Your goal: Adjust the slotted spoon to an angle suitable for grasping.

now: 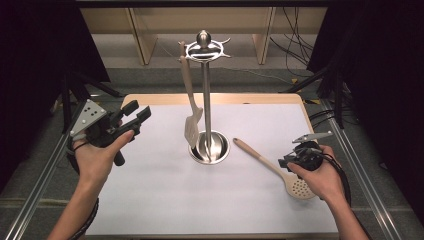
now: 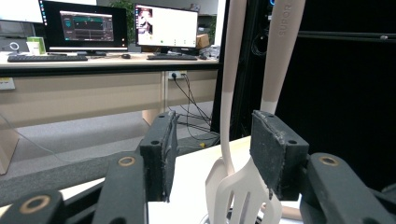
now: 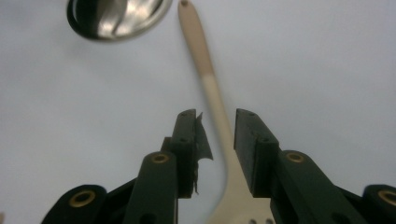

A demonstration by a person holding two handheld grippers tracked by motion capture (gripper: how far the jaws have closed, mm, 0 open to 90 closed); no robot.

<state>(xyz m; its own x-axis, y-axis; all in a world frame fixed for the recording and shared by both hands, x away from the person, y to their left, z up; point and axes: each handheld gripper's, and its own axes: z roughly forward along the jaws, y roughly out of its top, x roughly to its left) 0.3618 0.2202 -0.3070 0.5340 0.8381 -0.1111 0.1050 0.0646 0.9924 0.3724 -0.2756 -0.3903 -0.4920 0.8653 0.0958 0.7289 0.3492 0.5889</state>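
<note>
A steel utensil stand (image 1: 206, 95) rises from a round base (image 1: 210, 148) at mid-table. A beige slotted spatula (image 1: 190, 107) hangs from its top ring. In the left gripper view its slotted head (image 2: 243, 196) and a second beige handle (image 2: 280, 51) hang just beyond the jaws. My left gripper (image 1: 140, 110) (image 2: 212, 140) is held up left of the stand, open and empty. A beige skimmer (image 1: 270, 167) lies on the table to the right. My right gripper (image 1: 290, 162) (image 3: 219, 126) points down over it, and the jaws straddle its handle (image 3: 201, 51) near the head, with slim gaps showing.
White paper (image 1: 165, 200) covers the wooden table. The stand's shiny base (image 3: 116, 16) sits beyond the skimmer's handle tip. Metal rails (image 1: 35, 185) run along both sides. Past the left gripper are a desk with monitors (image 2: 93, 28) and a black curtain (image 2: 345, 93).
</note>
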